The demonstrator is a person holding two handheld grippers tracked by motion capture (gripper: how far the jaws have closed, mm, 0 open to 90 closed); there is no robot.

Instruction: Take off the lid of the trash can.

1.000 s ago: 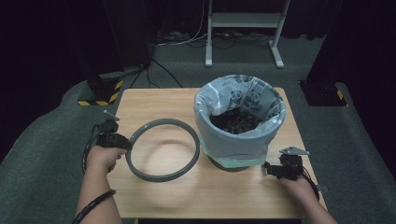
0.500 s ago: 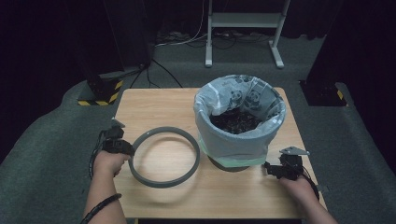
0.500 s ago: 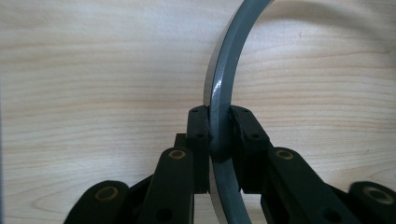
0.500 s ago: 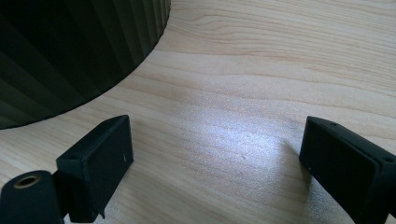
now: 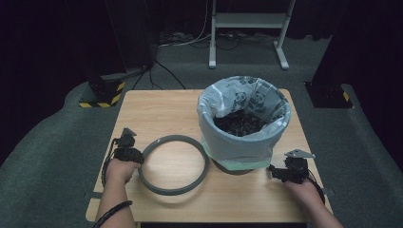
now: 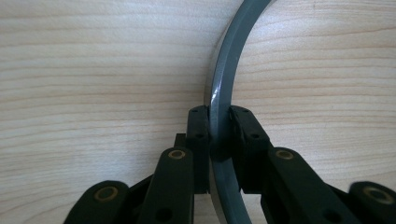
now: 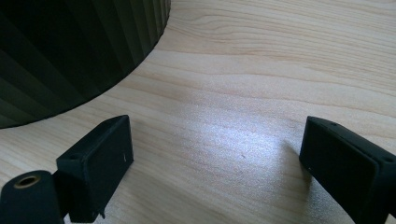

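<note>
Left gripper point(image 5: 135, 156): jaws clamped on the band of the grey plastic ring point(image 5: 174, 164), one pad on the inner face and one on the outer. In the left gripper view the ring point(image 6: 219, 107) runs edge-on between the two pads and curves away over the wood grain. The grip point is on the ring's left side, toward the bench's left edge.

Ring position: left half of the wooden bench point(image 5: 157, 111), closer to the near edge than the far one. Its right arc is just beside the base of the waste bin point(image 5: 243, 122); contact between them cannot be told. Whether the ring rests flat or is tilted off the surface cannot be told either.

Waste bin: right half of the bench, lined with a pale bag printed with pandas, the bag folded over the rim. Dark contents inside.

Right gripper point(image 5: 278, 173): near the bench's near right corner, just beside the bin's base. Jaws spread wide, nothing between them; the right gripper view shows bare wood between the pads point(image 7: 100, 161) and the bin's dark ribbed wall point(image 7: 70, 51) at upper left.
</note>
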